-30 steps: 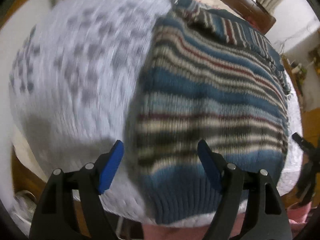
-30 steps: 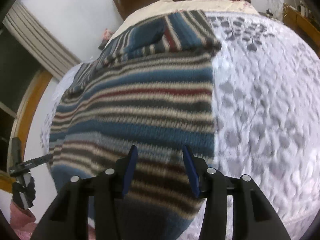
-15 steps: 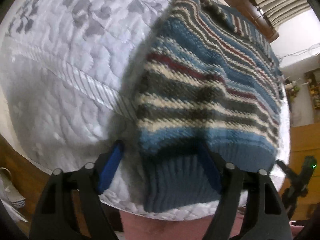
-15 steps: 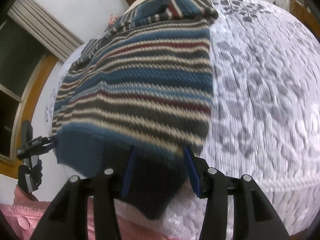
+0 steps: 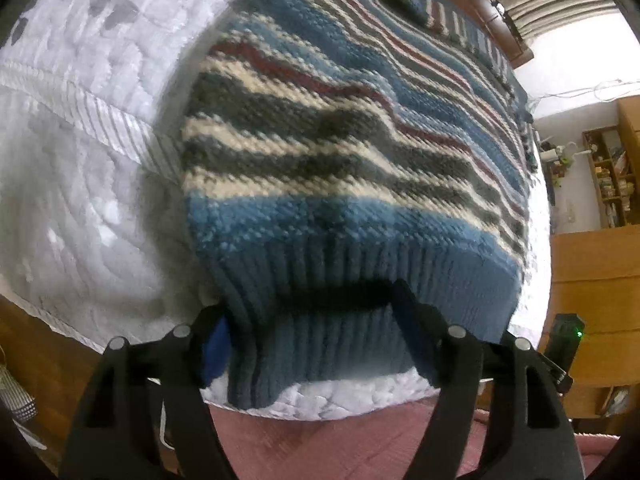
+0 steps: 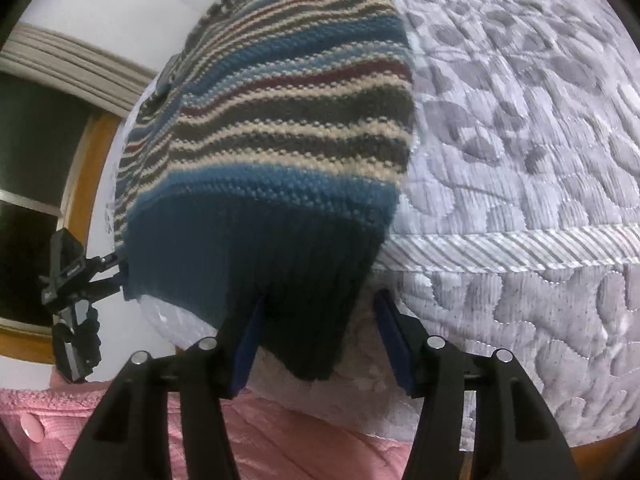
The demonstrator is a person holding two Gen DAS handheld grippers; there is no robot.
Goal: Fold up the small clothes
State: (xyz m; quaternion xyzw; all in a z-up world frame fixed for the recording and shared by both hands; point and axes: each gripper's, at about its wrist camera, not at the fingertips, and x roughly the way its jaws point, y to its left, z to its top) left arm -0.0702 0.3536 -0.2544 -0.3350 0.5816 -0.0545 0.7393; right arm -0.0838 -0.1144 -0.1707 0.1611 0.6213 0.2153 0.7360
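A striped knit sweater in blue, cream, grey and dark red lies flat on the bed, with its ribbed blue hem hanging over the near edge. My left gripper is open, and the hem's left corner sits between its blue-padded fingers. From the right wrist the same sweater shows, its dark hem corner drooping between the fingers of my open right gripper. Out to the left in that view is the left gripper, at the hem's far corner.
A white quilt with grey leaf print covers the bed, also to the sweater's left. Pink fabric lies below the near edge. Wooden shelves stand at the right, a wooden window frame at the left.
Both grippers have dropped back and down to the sweater's hem at the near edge of the bed. The ribbed hem now lies between each pair of open fingers.
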